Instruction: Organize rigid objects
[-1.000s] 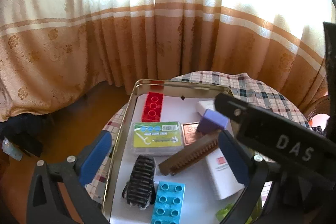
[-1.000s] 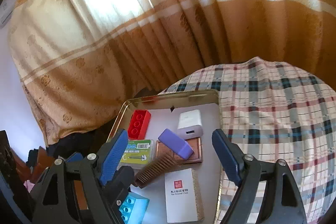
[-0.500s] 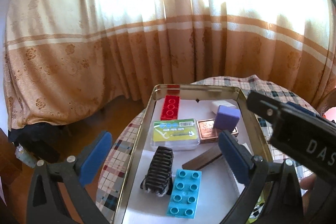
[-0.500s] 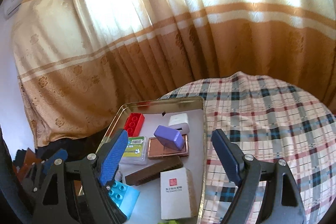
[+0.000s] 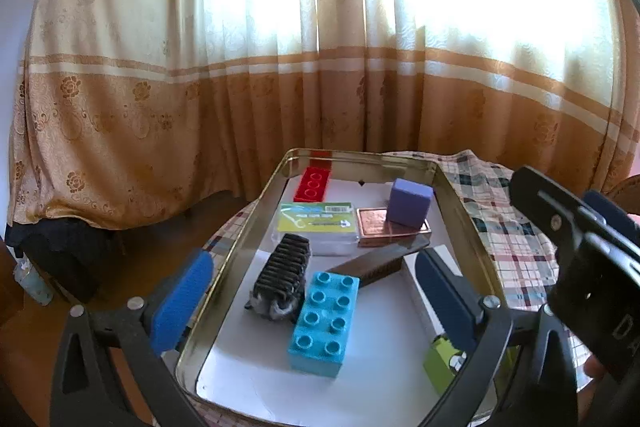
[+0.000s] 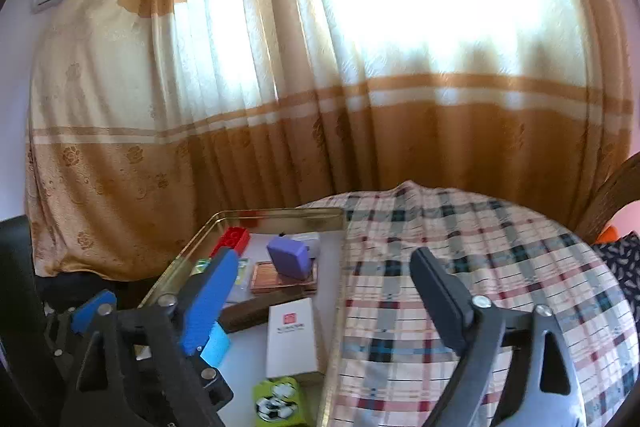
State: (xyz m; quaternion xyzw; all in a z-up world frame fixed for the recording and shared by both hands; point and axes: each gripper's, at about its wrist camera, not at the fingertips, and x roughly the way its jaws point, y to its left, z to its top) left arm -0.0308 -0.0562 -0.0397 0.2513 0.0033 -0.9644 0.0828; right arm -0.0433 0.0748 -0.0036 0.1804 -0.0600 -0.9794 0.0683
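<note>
A gold-rimmed metal tray [image 5: 256, 215] [image 6: 200, 231] on a plaid-covered table holds a red brick [image 5: 312, 183], a cyan brick [image 5: 324, 315], a black ridged clip [image 5: 282, 273], a green-labelled clear box [image 5: 316, 227], a copper tin [image 5: 384, 227] with a purple block [image 5: 410, 202] on it, a brown comb [image 5: 376, 261], a white box [image 6: 292, 335] and a green object [image 6: 278, 403]. My left gripper [image 5: 316, 297] is open and empty above the tray's near end. My right gripper [image 6: 324, 291] is open and empty over the tray's right rim.
The plaid tablecloth [image 6: 460, 267] covers the round table to the right of the tray. Tan and cream curtains [image 5: 280, 67] hang close behind. Wooden floor [image 5: 140, 259] and dark clutter lie left of the table. A chair back [image 6: 616, 195] stands at far right.
Both grippers have drawn back and up from the tray, so its objects look smaller and farther. The right gripper has shifted right toward the tablecloth. Nothing was picked up.
</note>
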